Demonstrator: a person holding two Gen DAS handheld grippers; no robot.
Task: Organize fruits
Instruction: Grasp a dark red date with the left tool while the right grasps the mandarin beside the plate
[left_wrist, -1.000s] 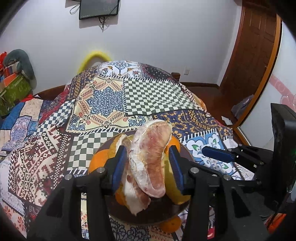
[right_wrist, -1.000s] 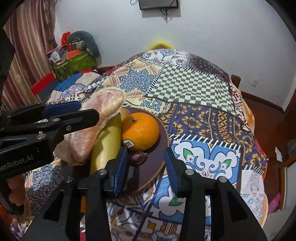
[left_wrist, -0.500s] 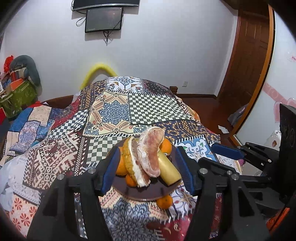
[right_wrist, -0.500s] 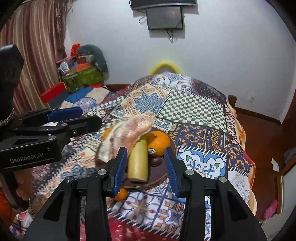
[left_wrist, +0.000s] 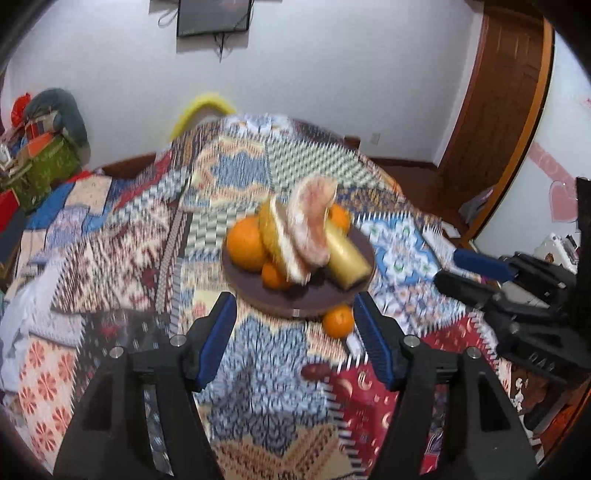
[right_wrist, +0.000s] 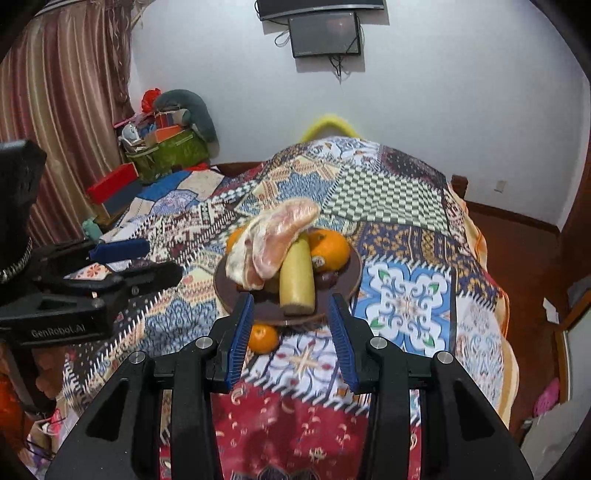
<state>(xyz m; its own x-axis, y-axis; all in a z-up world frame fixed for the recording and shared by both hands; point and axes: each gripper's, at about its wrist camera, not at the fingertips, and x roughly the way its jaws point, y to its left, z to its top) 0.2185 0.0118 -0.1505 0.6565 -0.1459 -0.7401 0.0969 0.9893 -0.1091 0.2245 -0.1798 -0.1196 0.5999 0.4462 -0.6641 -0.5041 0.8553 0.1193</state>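
Left wrist view
Plate: a dark brown round plate (left_wrist: 295, 301) sits on the patchwork cloth (left_wrist: 122, 266), ahead of the tongs and apart from them.
Fruit on it: a peeled pink pomelo piece (left_wrist: 314, 221) leans on top; a strip of yellow rind (left_wrist: 275, 236) beside it; a pale yellow cut fruit (left_wrist: 347, 258), perhaps a banana, though blur makes this hard to tell; a large orange (left_wrist: 245, 242) on the left, a smaller orange (left_wrist: 273, 275) in front.
Loose fruit: a small mandarin (left_wrist: 337, 320) lies on the cloth, touching the plate's near edge; a dark fruit (left_wrist: 317, 371) lies nearer the camera.
Left gripper (left_wrist: 293, 341): its jaws have just been opening; they stand wide with nothing between them.
Right gripper (left_wrist: 458, 271): seen side-on at the right edge.

Right wrist view
Plate (right_wrist: 352, 278): ahead, just beyond the blue pads.
Fruit: pomelo piece (right_wrist: 277, 236) across the pale yellow fruit (right_wrist: 297, 280); stickered orange (right_wrist: 328, 249) to the right; a dark fruit (right_wrist: 327, 277) below it.
Mandarin (right_wrist: 263, 338): off the plate, beside the left pad.
Right gripper (right_wrist: 291, 339): partly parted, holding nothing.
Left gripper (right_wrist: 136, 260): reaches in from the left, empty.
Surroundings: wall screen (right_wrist: 325, 33), curtain (right_wrist: 62, 99), cluttered green bag (right_wrist: 173, 151).
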